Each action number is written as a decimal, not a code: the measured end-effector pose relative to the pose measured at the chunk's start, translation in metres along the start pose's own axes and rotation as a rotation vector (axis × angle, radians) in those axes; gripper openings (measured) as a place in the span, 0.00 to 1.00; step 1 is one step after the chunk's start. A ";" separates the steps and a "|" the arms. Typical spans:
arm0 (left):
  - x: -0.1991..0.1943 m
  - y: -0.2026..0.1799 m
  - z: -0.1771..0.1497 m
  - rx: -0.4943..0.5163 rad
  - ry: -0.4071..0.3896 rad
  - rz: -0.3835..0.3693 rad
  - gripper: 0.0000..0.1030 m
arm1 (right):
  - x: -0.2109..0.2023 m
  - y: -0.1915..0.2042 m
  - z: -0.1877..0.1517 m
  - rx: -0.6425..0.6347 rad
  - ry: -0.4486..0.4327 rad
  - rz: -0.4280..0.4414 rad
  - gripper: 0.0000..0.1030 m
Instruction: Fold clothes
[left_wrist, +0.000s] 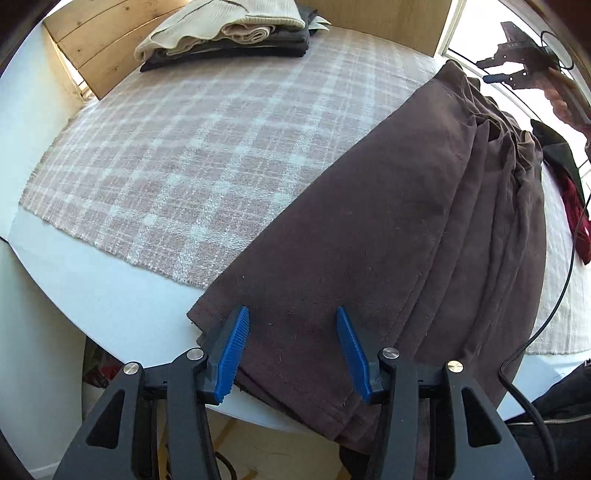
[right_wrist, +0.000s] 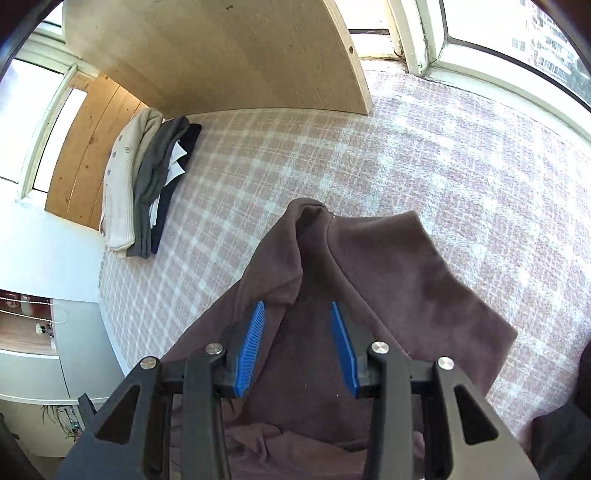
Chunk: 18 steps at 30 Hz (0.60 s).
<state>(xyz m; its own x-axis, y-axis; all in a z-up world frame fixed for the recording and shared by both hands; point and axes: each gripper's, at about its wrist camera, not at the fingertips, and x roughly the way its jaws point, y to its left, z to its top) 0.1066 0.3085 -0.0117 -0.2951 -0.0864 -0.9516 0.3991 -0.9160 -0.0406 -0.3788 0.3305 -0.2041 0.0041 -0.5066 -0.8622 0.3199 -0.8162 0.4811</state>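
On your desk (left_wrist: 110, 295) lies a blanket (left_wrist: 192, 155), spread over most of the top, with a bare strip of desk left along the near edge in your left wrist view.

On the blanket, far side: a stack of folded clothes (left_wrist: 236, 33), a knit cardigan (right_wrist: 122, 177) uppermost, backed against a wooden board (left_wrist: 92, 55).

On the blanket, right of centre in your left wrist view: a folded garment (left_wrist: 369, 229), running from the far right to the near edge and hanging over the desk's rim there.

Right of that garment, at the desk's far right: a small heap of other clothes (left_wrist: 569, 173).

Your left gripper (left_wrist: 291, 354) stands over the garment's near end; your right gripper (right_wrist: 297, 347) over its other end, where a folded flap lies.
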 end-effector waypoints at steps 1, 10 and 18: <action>0.000 0.001 0.000 -0.004 0.006 -0.005 0.47 | 0.006 0.001 0.005 0.007 0.013 0.022 0.36; -0.003 -0.001 -0.003 0.026 0.007 -0.004 0.47 | 0.055 0.015 0.015 -0.068 0.101 -0.136 0.18; -0.009 -0.001 -0.008 0.034 -0.007 -0.010 0.47 | 0.024 0.033 0.008 -0.136 0.020 -0.189 0.24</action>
<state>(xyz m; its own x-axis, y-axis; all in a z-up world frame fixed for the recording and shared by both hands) 0.1158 0.3129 -0.0059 -0.3047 -0.0796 -0.9491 0.3662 -0.9297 -0.0395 -0.3755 0.2894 -0.2072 -0.0500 -0.3421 -0.9384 0.4416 -0.8503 0.2864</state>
